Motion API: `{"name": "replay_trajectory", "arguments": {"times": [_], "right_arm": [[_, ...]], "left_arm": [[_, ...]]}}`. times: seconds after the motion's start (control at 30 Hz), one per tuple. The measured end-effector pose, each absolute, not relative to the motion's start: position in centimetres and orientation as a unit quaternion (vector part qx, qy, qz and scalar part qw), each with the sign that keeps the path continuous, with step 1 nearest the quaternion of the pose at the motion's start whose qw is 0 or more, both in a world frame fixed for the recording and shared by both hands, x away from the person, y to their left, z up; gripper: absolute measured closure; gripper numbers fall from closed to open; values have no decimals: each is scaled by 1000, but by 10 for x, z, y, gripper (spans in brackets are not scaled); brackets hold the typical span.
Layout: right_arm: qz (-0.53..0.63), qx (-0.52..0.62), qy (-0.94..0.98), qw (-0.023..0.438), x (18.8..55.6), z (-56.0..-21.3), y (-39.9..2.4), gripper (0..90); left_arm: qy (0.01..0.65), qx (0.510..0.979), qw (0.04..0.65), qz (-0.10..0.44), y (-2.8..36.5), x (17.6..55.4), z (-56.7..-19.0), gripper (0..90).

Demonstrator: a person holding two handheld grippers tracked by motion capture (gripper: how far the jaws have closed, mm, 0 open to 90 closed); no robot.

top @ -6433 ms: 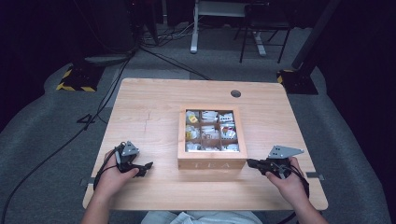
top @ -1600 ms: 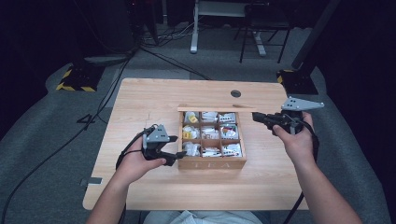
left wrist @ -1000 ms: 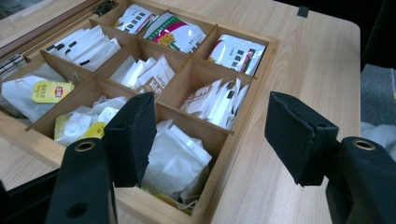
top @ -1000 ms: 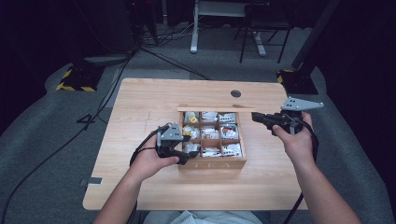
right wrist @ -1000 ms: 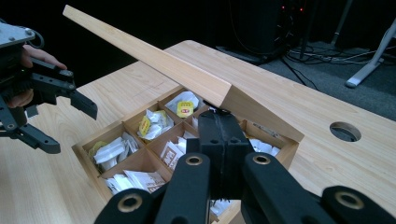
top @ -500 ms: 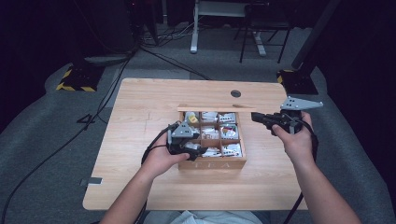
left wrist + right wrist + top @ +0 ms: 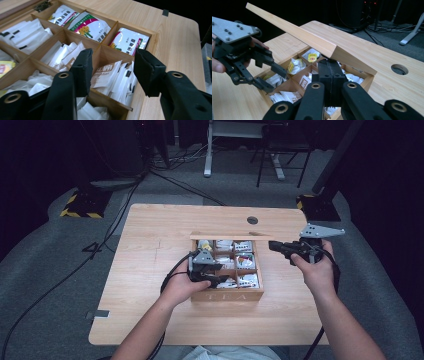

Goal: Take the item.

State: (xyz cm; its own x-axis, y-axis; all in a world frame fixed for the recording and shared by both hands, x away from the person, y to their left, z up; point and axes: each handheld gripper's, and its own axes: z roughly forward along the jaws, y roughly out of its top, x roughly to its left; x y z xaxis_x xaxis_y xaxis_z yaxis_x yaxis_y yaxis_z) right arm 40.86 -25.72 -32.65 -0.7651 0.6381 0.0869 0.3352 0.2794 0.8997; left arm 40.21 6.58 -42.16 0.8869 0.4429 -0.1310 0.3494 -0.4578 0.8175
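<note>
Wooden table [image 7: 150, 240] carries the tea box [image 7: 225, 295], whose lid [image 7: 294, 32] the right claw [image 7: 329, 65], closed together, props up so the left claw [image 7: 112, 72], jaws apart and closing, reaches the sachets [image 7: 110, 75].

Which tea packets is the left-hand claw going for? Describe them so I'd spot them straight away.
Start at the wooden tea box on the table. In the left gripper view, the left gripper has been closing its jaws over one compartment near the box's corner. Its packets stand upright, with a brown label, unlike the flowered sachets beyond.
</note>
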Motion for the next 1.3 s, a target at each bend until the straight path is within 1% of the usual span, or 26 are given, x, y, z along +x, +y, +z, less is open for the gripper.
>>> {"name": "replay_trajectory", "arguments": {"times": [0.2,0.47,0.83,0.93,1.3], "right_arm": [[515,311,786,144,410,-328,-257,900],[515,310,786,143,410,-328,-257,900],[514,309,787,143,410,-328,-257,900],[516,310,786,142,410,-328,-257,900],[515,308,787,142,410,-329,-258,900]], "left_arm": [[224,866,445,41,57,408,-427,611],[218,883,413,33,53,411,-435,680],[219,890,397,39,49,413,-438,788],[217,892,394,42,48,413,-436,803],[228,889,395,43,54,415,-436,797]]}}
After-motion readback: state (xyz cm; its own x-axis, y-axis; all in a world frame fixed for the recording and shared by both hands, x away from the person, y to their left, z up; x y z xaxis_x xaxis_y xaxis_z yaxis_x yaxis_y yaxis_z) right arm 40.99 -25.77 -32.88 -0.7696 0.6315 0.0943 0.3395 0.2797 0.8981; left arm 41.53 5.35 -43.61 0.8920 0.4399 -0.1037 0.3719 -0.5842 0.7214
